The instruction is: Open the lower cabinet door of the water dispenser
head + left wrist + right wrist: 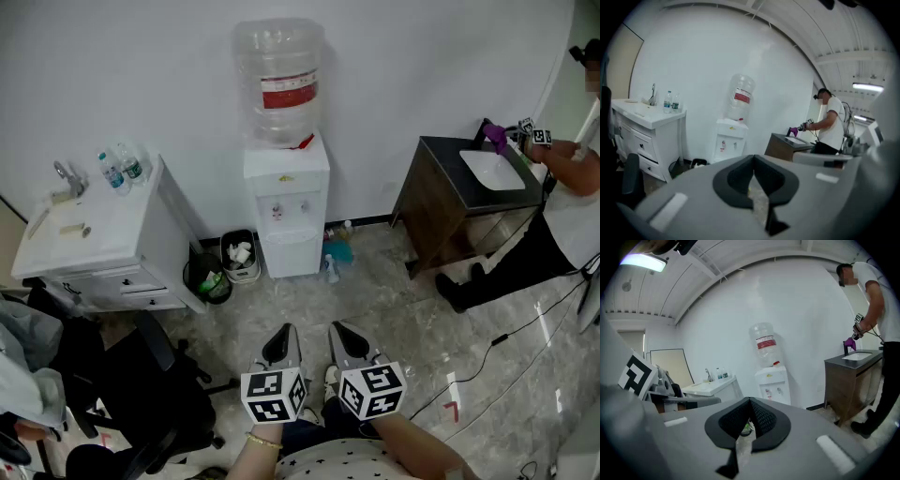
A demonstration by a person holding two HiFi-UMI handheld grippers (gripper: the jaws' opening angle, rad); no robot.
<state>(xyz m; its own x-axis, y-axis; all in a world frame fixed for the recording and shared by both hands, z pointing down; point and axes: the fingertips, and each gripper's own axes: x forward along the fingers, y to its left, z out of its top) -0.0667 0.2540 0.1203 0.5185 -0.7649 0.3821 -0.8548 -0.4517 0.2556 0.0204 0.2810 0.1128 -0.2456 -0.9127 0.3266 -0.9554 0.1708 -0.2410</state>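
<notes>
The white water dispenser (286, 202) stands against the far wall with a clear bottle (278, 82) on top. Its lower cabinet door (292, 253) is closed. Both grippers hover over the floor well short of it, side by side near my body. My left gripper (284, 331) is shut with nothing in it, and so is my right gripper (339, 329). In the left gripper view the dispenser (729, 143) is far beyond the closed tips of the gripper (753, 158). In the right gripper view the dispenser (772, 385) is just as distant past the gripper (750, 401).
A white vanity (94, 239) with water bottles (122, 169) stands at the left, with two bins (225, 267) beside the dispenser. A dark sink cabinet (450, 192) and a person (562, 220) are at the right. A black chair (141, 394) is near left. Cables (492, 342) cross the floor.
</notes>
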